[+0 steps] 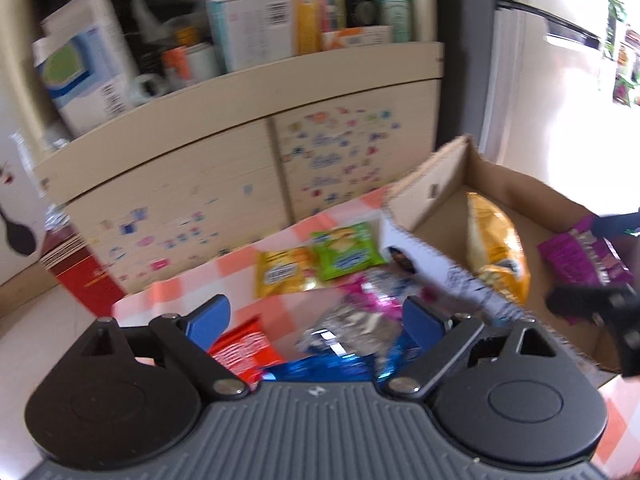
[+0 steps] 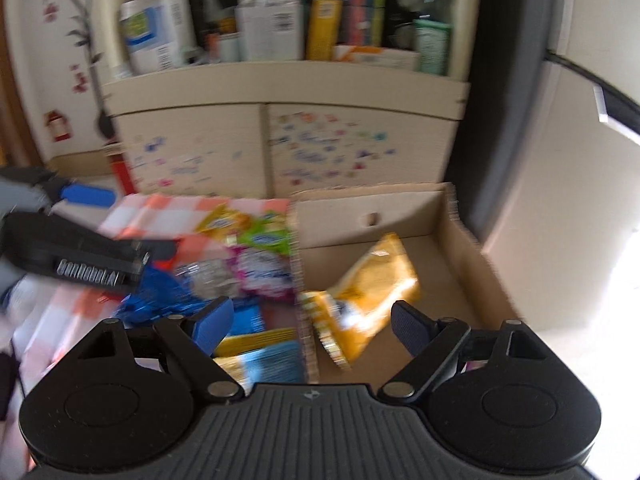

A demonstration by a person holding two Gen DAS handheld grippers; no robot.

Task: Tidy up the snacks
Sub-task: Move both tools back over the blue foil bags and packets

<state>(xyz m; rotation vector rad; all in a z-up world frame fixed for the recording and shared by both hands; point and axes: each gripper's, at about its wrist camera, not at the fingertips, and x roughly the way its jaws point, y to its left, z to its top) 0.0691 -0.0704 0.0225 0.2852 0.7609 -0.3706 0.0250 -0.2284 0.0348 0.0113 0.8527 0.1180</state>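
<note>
Behind everything stands a beige cabinet with sticker-dotted doors and a shelf crowded with boxes and bottles. From the left wrist view, a surface under an orange-and-white checked cloth carries loose snack packets: a yellow packet, a green packet, a pink-and-silver foil packet, a red packet and a blue foil packet. The left gripper hangs over them with its jaws wide and nothing pinched between. To the right, an open brown cardboard box holds a large orange chip bag and a purple packet.

From the right wrist view, the right gripper hovers above the cardboard box's left wall, jaws spread wide and empty. The orange chip bag lies on the box floor. The left gripper reaches in from the left, over the loose packets on the checked cloth.
</note>
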